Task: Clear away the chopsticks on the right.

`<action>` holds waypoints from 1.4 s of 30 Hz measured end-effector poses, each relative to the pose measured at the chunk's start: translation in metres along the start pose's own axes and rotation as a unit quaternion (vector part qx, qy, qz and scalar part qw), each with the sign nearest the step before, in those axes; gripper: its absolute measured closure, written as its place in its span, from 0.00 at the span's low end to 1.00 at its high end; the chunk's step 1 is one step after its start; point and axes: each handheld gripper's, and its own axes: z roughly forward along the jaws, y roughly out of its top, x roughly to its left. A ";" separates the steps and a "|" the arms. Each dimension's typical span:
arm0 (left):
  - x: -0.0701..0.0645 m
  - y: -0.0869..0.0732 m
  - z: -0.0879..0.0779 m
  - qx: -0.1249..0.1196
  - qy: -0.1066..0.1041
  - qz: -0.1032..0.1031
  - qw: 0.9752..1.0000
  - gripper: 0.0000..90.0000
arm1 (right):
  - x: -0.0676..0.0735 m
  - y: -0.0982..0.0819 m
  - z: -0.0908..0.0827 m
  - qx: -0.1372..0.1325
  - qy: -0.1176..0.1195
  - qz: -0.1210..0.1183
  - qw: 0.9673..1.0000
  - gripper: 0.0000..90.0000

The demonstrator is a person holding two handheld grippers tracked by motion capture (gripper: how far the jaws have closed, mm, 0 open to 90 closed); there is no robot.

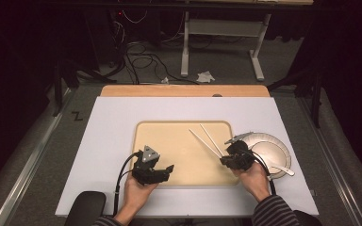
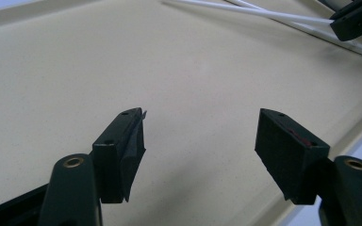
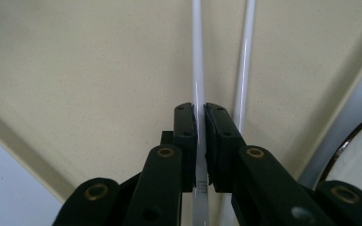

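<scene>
While two black two-jaw grippers are being held over the shallow beige plastic tray (image 1: pixel 169 136), one thin white plastic chopstick (image 3: pixel 197 70) is being pinched between the jaws of the right gripper (image 3: pixel 201 110), which are being kept closed on it near its end. In the right gripper view, that chopstick is being shown running straight away from the jaws over the tray floor, while a second thin white chopstick (image 3: pixel 244 70) is being seen just beside it on the right, outside the jaws; whether the two are touching farther along cannot be told. In the high view, the right gripper (image 1: pixel 228 159) is being held at the tray's right edge, with both chopsticks fanning away from it toward the tray's far side. A round white plate with a dark rim (image 1: pixel 275 146) is being shown just right of the tray on the white tabletop (image 1: pixel 108 141). The left gripper (image 2: pixel 200 132) is being kept wide open over bare tray floor, with nothing between its jaws.
</scene>
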 end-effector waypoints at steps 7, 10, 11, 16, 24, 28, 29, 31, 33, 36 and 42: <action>0.003 -0.003 -0.004 -0.002 0.007 -0.009 1.000 0.37 | -0.001 0.004 0.015 0.019 -0.004 0.013 1.000 0.94; 0.004 -0.004 -0.005 -0.001 0.008 -0.010 1.000 0.37 | -0.001 0.005 0.020 0.026 -0.004 0.013 1.000 0.94; 0.004 -0.005 -0.005 -0.002 0.009 -0.011 1.000 0.37 | 0.000 0.006 0.021 0.029 -0.006 0.013 0.999 0.94; 0.004 -0.006 -0.007 -0.003 0.012 -0.013 1.000 0.37 | 0.003 0.006 0.028 0.039 -0.006 0.006 0.999 0.94; 0.004 -0.007 -0.007 -0.001 0.011 -0.014 1.000 0.37 | 0.005 0.005 0.034 0.047 -0.003 0.001 0.999 0.92; 0.004 -0.006 -0.006 0.000 0.008 -0.013 1.000 0.38 | 0.007 0.003 0.036 0.056 -0.004 0.000 0.998 0.90; 0.004 -0.005 -0.005 0.000 0.006 -0.013 1.000 0.38 | 0.007 0.003 0.037 0.058 -0.003 -0.002 0.998 0.89; 0.004 -0.004 -0.004 -0.001 0.003 -0.014 1.000 0.38 | 0.009 0.001 0.038 0.059 -0.003 -0.004 0.998 0.89; 0.003 -0.003 -0.003 0.000 0.001 -0.011 1.000 0.38 | 0.010 0.001 0.037 0.060 -0.006 -0.004 0.998 0.91; 0.002 -0.001 0.000 0.000 -0.004 -0.006 1.000 0.38 | 0.011 -0.001 0.038 0.065 -0.011 -0.004 0.998 0.97; 0.000 0.003 0.004 -0.002 -0.013 0.000 1.000 0.38 | 0.015 -0.003 0.037 0.065 -0.014 -0.005 0.998 1.00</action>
